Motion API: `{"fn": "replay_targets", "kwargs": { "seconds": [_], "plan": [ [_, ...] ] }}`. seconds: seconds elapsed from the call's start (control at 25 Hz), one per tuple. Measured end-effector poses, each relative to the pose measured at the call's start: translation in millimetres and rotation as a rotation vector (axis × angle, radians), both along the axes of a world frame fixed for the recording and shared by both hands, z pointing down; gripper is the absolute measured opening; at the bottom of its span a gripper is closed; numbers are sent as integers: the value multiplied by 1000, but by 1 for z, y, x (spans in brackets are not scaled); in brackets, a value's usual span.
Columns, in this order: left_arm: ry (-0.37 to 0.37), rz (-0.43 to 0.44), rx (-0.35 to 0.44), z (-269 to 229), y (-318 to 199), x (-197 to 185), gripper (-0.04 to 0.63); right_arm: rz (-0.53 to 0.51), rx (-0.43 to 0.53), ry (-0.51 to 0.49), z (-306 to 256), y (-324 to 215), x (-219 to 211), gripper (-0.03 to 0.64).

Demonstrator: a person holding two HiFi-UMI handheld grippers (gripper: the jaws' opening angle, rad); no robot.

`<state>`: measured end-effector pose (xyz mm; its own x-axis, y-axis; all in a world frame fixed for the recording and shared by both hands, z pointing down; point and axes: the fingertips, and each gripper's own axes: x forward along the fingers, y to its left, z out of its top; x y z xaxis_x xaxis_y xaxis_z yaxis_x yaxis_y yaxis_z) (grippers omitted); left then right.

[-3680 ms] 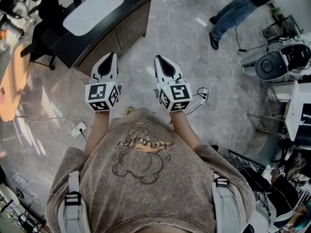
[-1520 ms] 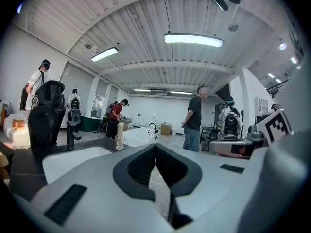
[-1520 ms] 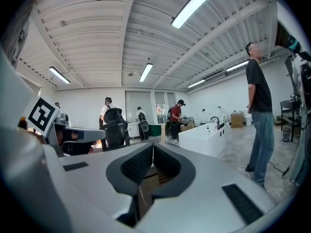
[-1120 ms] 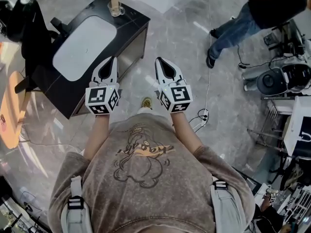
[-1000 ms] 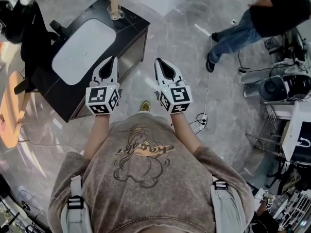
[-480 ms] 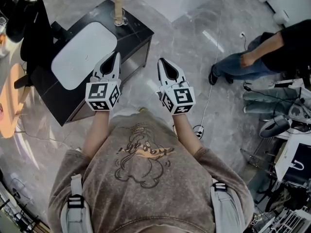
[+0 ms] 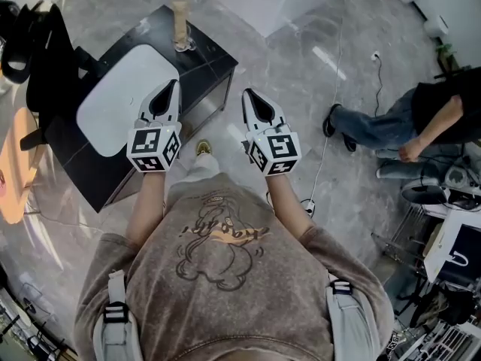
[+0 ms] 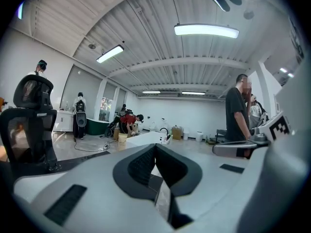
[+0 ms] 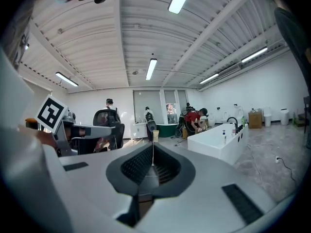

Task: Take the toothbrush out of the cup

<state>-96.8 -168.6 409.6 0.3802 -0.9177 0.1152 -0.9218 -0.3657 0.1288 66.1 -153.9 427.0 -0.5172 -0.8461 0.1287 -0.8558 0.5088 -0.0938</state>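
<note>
Left gripper (image 7: 172, 85) and right gripper (image 7: 246, 94) are side by side, each with jaws clenched on nothing. The cup (image 7: 183, 44), with the toothbrush (image 7: 179, 17) upright in it, stands well ahead of the left jaws on the dark counter (image 7: 212, 59). The white basin (image 7: 113, 104) lies left of those jaws, and a second person (image 7: 391, 126) is far right of the right jaws.

No words or numbers are legible anywhere. The print on the person's shirt (image 7: 223, 230) carries lettering too warped to read.
</note>
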Motion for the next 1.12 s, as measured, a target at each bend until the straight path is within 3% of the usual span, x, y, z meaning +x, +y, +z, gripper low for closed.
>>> {"fn": "replay_targets", "kwargs": {
  "seconds": [0.16, 0.36, 0.68, 0.92, 1.12],
  "plan": [
    [3, 16, -11, 0, -33, 4, 15, -12, 5, 10, -5, -32, -2, 18],
    [71, 28, -12, -10, -76, -2, 15, -9, 19, 0, -10, -77, -11, 18],
    [10, 34, 21, -14, -130, -7, 15, 16, 31, -15, -14, -130, -15, 18],
    [26, 11, -3, -13, -145, -7, 15, -3, 22, -20, -18, -150, -12, 18],
    [-7, 0, -17, -15, -153, 4, 15, -28, 8, -26, -20, -162, -9, 18]
  ]
}}
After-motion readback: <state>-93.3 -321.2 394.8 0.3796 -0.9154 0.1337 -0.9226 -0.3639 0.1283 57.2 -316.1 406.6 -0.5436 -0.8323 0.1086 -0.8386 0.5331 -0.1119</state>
